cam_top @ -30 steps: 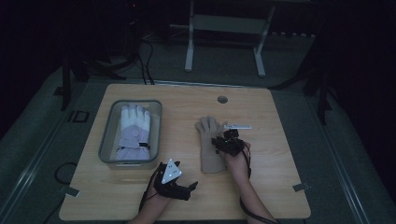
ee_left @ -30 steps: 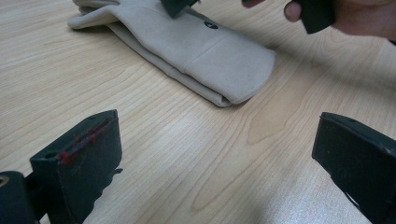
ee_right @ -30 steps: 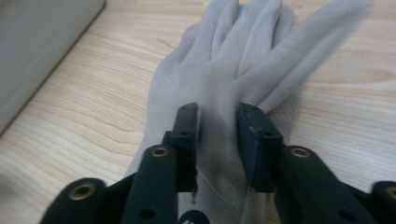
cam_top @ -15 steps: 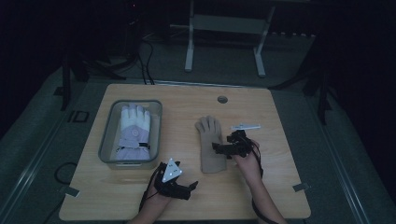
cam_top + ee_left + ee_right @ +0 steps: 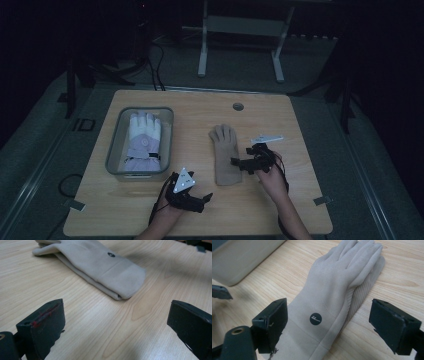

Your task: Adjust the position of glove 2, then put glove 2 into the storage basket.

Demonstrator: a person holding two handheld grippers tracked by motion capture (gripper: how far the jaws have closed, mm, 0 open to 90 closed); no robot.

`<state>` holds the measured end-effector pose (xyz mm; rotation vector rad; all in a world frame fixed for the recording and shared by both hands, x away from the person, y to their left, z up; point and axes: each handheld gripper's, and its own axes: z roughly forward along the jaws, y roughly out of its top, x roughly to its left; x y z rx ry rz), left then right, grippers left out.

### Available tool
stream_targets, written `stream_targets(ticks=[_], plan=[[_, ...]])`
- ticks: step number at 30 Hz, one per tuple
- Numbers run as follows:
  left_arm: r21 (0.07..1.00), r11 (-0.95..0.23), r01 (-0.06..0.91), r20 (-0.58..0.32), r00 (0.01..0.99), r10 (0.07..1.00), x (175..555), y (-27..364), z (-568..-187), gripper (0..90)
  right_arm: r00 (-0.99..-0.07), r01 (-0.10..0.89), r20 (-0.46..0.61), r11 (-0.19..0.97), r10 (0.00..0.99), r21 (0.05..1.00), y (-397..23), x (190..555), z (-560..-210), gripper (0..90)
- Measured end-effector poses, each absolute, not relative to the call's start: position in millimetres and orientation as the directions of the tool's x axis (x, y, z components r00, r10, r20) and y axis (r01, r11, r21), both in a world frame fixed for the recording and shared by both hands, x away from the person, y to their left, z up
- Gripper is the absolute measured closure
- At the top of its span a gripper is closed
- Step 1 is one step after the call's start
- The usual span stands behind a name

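while we look down on the pale wooden bench (image 5: 150, 215), we find at its left a clear rectangular plastic bin (image 5: 114, 145) with a white and lilac padded glove (image 5: 142, 137) lying flat inside it. just in front of the bin, near the bench's front edge, our left hand-held gripper (image 5: 204, 199) rests low over bare wood, its jaws spread wide with nothing between them; in the left gripper view the cuff of the beige fabric glove (image 5: 107, 267) lies a little beyond them, apart from both jaws. that beige fabric glove (image 5: 225, 155) lies flat on the middle of the bench, fingers pointing away from us, a small round dark logo on its back near the cuff. just right of it, our right hand-held gripper (image 5: 239, 162) has just been opening its jaws: they now stand wide, one to each side of the glove's cuff end, above the fabric and not pressing on it.
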<state>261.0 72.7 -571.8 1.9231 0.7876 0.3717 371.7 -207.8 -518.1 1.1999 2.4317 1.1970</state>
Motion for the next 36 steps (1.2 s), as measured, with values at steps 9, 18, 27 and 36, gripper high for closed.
stream_targets(ticks=[9, 18, 27, 36], plan=[[0.884, -0.31, 0.349, -0.078, 0.765, 0.64, 270.3, 74.4, -559.3, 1.9, -0.66, 0.56, 0.167, 0.331, 0.733, 0.759, -218.5, 368.2, -505.4, 12.0], [0.841, -0.391, 0.374, -0.082, 0.802, 0.591, 280.6, 59.2, -550.1, 2.0, -0.657, 0.549, 0.173, 0.308, 0.734, 0.777, -217.7, 378.9, -492.3, 16.8], [0.829, -0.476, 0.294, -0.008, 0.857, 0.516, 293.5, 36.9, -547.2, 16.0, -0.636, 0.566, 0.184, 0.29, 0.75, 0.772, -204.3, 409.3, -493.5, 26.0], [0.761, -0.603, 0.239, 0.054, 0.903, 0.426, 309.7, 4.0, -547.4, 18.3, -0.569, 0.647, 0.207, 0.278, 0.796, 0.71, -188.0, 446.8, -513.8, 23.6]])
